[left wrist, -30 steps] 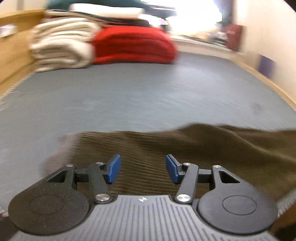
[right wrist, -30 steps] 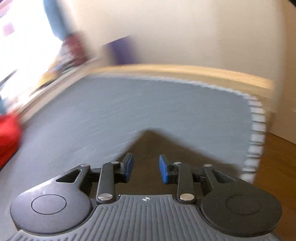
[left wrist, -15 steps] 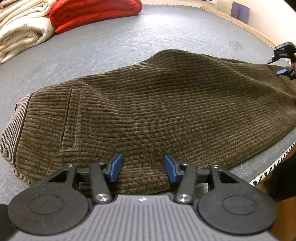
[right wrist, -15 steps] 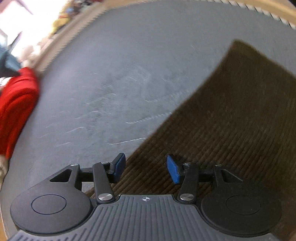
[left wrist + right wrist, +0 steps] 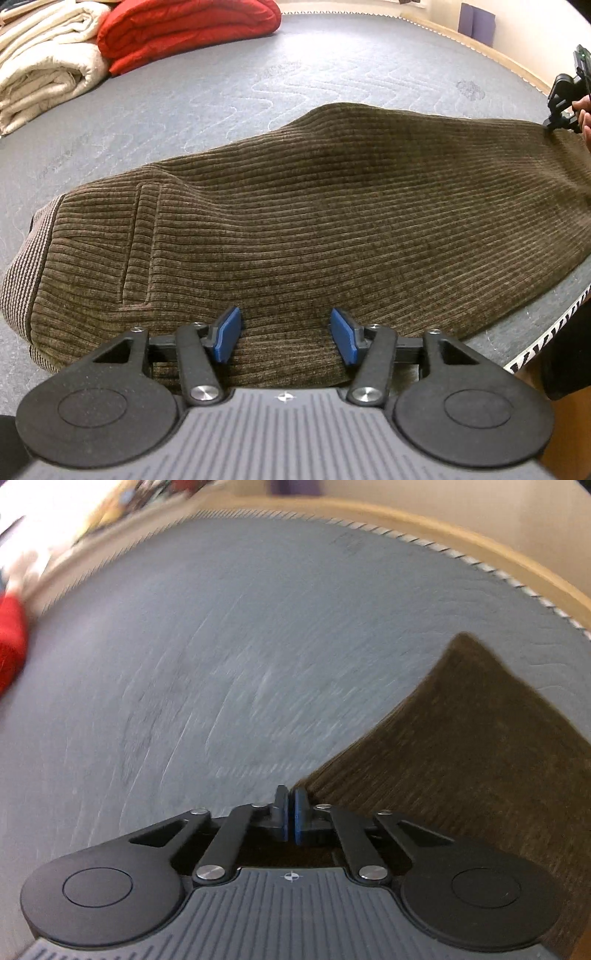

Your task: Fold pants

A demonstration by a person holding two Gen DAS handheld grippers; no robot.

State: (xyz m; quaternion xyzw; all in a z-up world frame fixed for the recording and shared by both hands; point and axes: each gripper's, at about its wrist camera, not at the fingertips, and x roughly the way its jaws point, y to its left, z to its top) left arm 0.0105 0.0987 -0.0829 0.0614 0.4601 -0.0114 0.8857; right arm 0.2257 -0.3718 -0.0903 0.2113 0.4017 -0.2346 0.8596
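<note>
Grey quilted mattress [image 5: 221,92], edged with striped piping and set in a pale wooden frame [image 5: 480,542]; it serves as my working surface.

Item one: brown corduroy pants [image 5: 332,229], lying flat across the near part of the mattress. Waistband [image 5: 26,266], with a finer stripe, at the left of my left wrist view; a pocket seam just inside it; legs running off to the right, close to the mattress edge.

Item two: my left gripper [image 5: 284,336], poised over the near edge of the pants toward the waist end. Its blue pads [image 5: 227,334] stand roughly halfway apart and are opening slightly; corduroy shows in the gap below them, but the pads press on nothing.

Item three: my right gripper [image 5: 290,812], pads closed together, leaving only a hairline gap. It sits at the far edge of the pant leg [image 5: 461,757]; brown cloth lies directly under and beside the tips, but through the blur I cannot tell whether any fabric is pinched. My left view shows it small at the far right [image 5: 563,110], down at the leg's edge, with part of my hand [image 5: 585,118] behind it.

Item four: folded cream blanket [image 5: 44,70] and folded red blanket [image 5: 184,29], side by side at the far left of the mattress, well apart from the pants.
</note>
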